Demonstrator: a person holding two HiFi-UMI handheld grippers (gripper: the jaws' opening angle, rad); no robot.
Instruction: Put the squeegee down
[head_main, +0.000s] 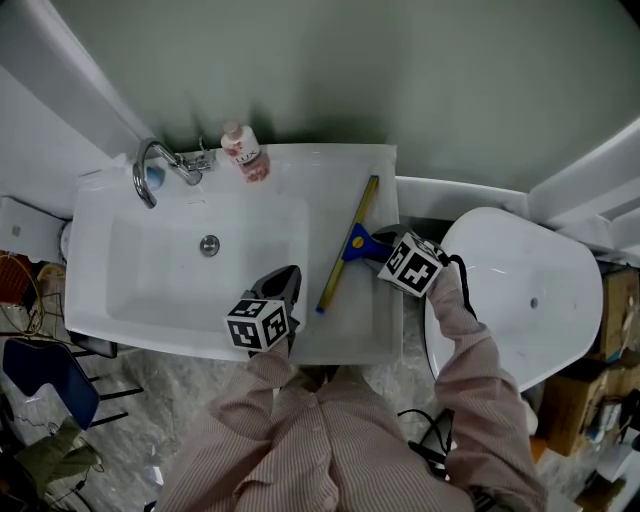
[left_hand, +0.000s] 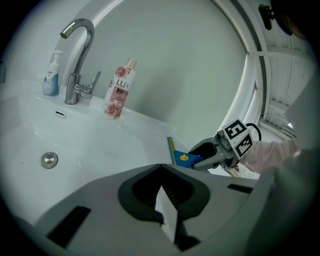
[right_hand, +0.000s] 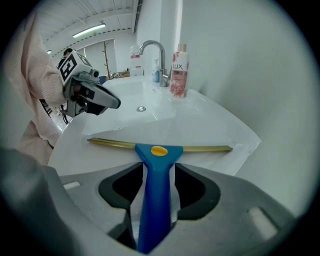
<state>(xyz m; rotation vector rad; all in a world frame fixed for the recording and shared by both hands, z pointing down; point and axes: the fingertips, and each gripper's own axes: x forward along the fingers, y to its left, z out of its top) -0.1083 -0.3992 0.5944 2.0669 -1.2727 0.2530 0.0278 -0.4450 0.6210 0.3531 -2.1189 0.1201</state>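
Note:
The squeegee (head_main: 356, 241), with a blue handle and a long yellowish blade, lies on the flat white ledge (head_main: 380, 330) to the right of the basin. Its blade rests flat on the surface in the right gripper view, where the squeegee (right_hand: 155, 190) runs straight back between the jaws. My right gripper (head_main: 385, 252) is open around the handle, with a little gap on each side of it. At the sink's front edge, my left gripper (head_main: 284, 278) is shut and holds nothing. The left gripper (left_hand: 161, 168) view also shows the squeegee (left_hand: 182, 158) head and the right gripper (left_hand: 212, 152).
A chrome faucet (head_main: 150, 176) and a pink bottle (head_main: 244, 152) stand at the back of the sink (head_main: 95, 300). A blue soap dispenser (left_hand: 50, 76) stands beside the faucet (left_hand: 77, 60). A white oval fixture (head_main: 520, 290) sits to the right, and a wall runs behind.

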